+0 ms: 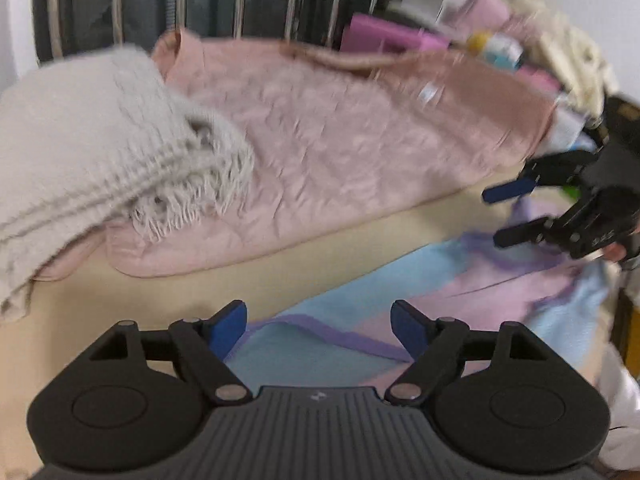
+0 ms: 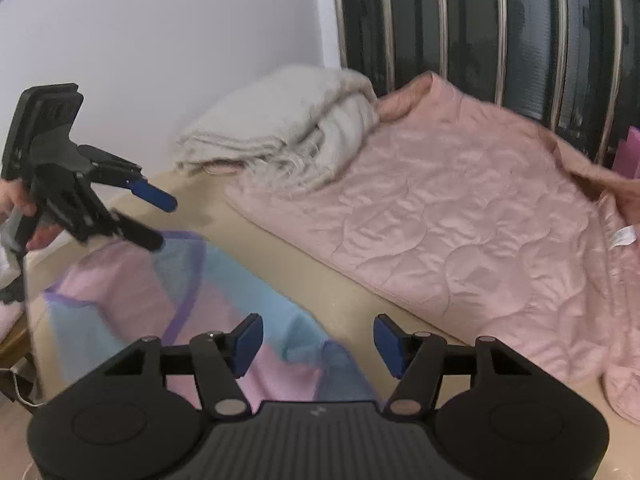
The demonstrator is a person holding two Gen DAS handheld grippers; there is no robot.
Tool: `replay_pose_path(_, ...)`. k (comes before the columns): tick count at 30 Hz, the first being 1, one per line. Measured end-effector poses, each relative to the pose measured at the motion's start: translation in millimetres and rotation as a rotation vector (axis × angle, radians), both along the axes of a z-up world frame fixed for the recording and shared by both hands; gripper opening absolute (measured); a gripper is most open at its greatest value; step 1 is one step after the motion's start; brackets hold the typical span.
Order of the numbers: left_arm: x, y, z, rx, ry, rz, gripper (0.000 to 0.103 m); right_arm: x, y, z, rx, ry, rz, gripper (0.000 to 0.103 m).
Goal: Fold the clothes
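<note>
1. The left tongs [image 1: 318, 330] stand wide apart with nothing between their blue tips.
2. The right tongs [image 2: 318, 344] are apart too, a bit less wide, and hold nothing.
3. Under both tongs lies the striped cloth [image 1: 440, 280] in blue, pink and purple. It lies loose and partly bunched on the cream bed [image 1: 280, 264].
4. In the left wrist view, the right tongs show at 3 o'clock, just above the far end of the cloth.
5. In the right wrist view, the left tongs show at 9 o'clock, above the other end, with a hand [image 2: 16, 200] on the grip.
6. Farther off, at 12 o'clock, a pink quilt [image 2: 460, 216] is spread on the bed.
7. A folded grey blanket [image 1: 92, 136] with a fringe sits on the quilt's left end.
8. Behind them stands a dark headboard [image 2: 500, 20] with pale stripes.
</note>
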State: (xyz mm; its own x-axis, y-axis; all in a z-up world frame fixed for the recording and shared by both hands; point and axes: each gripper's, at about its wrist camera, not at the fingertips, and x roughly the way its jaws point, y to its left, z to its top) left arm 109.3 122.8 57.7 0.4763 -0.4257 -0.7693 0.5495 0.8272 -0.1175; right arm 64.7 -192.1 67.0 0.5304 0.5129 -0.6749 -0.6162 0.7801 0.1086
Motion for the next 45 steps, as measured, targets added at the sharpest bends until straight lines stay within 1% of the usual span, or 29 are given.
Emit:
replay_pose_path(1,6,0,-7,0.003,0.024,-0.001,0.080,4,4,-5,-0.007,0.020,-0.013,0.053)
replay_pose_path(2,9,1,-12,-0.003,0.037,-0.008,0.079,9,7,-10,-0.013,0.039,-0.025,0.047)
replay_pose_path(3,11,3,-17,-0.014,0.045,-0.019,0.072,11,8,-14,-0.021,0.051,-0.029,0.042)
replay_pose_path(4,13,5,-21,-0.025,0.053,-0.030,0.064,12,9,-19,-0.031,0.060,-0.030,0.039)
replay_pose_path(5,13,8,-23,-0.040,0.048,-0.034,0.063,10,9,-23,-0.041,0.066,-0.028,0.037)
replay_pose_path(6,14,11,-24,-0.052,0.046,-0.031,0.051,10,9,-27,-0.049,0.062,-0.025,0.031)
replay_pose_path(7,15,14,-25,-0.063,0.049,-0.026,0.030,9,9,-30,-0.056,0.058,-0.022,0.024)
replay_pose_path(9,16,17,-27,-0.076,0.051,-0.020,0.011,7,10,-36,-0.071,0.050,-0.017,0.008)
replay_pose_path(12,10,18,-24,-0.073,0.002,-0.025,0.005,3,10,-33,-0.049,0.038,-0.015,0.006)
replay_pose_path(15,0,20,-14,-0.094,-0.059,-0.016,0.005,-9,7,-23,-0.025,-0.019,-0.012,0.005)
replay_pose_path(19,-26,23,5,-0.088,-0.151,-0.029,0.004,-31,0,-5,0.023,-0.090,0.009,0.005)
replay_pose_path(20,-36,23,10,-0.073,-0.182,-0.027,0.004,-37,-2,-1,0.031,-0.107,0.014,0.005)
replay_pose_path(23,-82,17,13,0.011,-0.325,-0.035,0.004,-70,-8,7,0.018,-0.207,0.049,0.005)
replay_pose_path(24,-100,15,12,0.041,-0.374,-0.043,0.004,-87,-8,5,-0.005,-0.256,0.099,0.005)
replay_pose_path(25,-115,15,7,0.069,-0.398,-0.045,0.004,-105,-9,3,-0.029,-0.303,0.149,0.005)
replay_pose_path(26,-130,15,0,0.096,-0.412,-0.044,0.004,-119,-8,-3,-0.057,-0.299,0.191,0.005)
replay_pose_path(29,-144,26,-17,0.134,-0.363,-0.012,0.004,-150,-7,-19,-0.122,-0.260,0.306,0.006)
replay_pose_path(30,-147,30,-22,0.145,-0.343,0.001,0.006,-155,-9,-19,-0.119,-0.257,0.328,0.007)
replay_pose_path(31,-145,35,-23,0.158,-0.334,0.026,0.010,-159,-10,-20,-0.115,-0.253,0.349,0.009)
replay_pose_path(32,-139,39,-21,0.170,-0.329,0.058,0.014,-157,-13,-15,-0.086,-0.251,0.351,0.015)
replay_pose_path(33,-133,41,-18,0.172,-0.334,0.073,0.028,-155,-15,-10,-0.057,-0.249,0.352,0.023)
replay_pose_path(34,-127,42,-15,0.168,-0.343,0.080,0.049,-149,-16,-3,-0.023,-0.254,0.333,0.028)
replay_pose_path(35,-120,43,-12,0.164,-0.352,0.086,0.054,-144,-16,3,0.011,-0.260,0.313,0.037)
replay_pose_path(36,-113,42,-9,0.149,-0.343,0.087,0.054,-139,-13,8,0.033,-0.269,0.296,0.040)
replay_pose_path(37,-104,40,-7,0.129,-0.324,0.084,0.054,-133,-8,11,0.041,-0.271,0.278,0.040)
replay_pose_path(39,-85,38,-3,0.045,-0.243,0.091,0.054,-122,0,13,0.041,-0.264,0.250,0.040)
replay_pose_path(42,-65,32,-6,-0.046,-0.110,0.169,0.054,-122,17,5,-0.010,-0.276,0.265,0.040)
replay_pose_path(45,-55,27,-15,-0.071,-0.042,0.274,0.054,-131,24,-6,-0.071,-0.301,0.295,0.040)
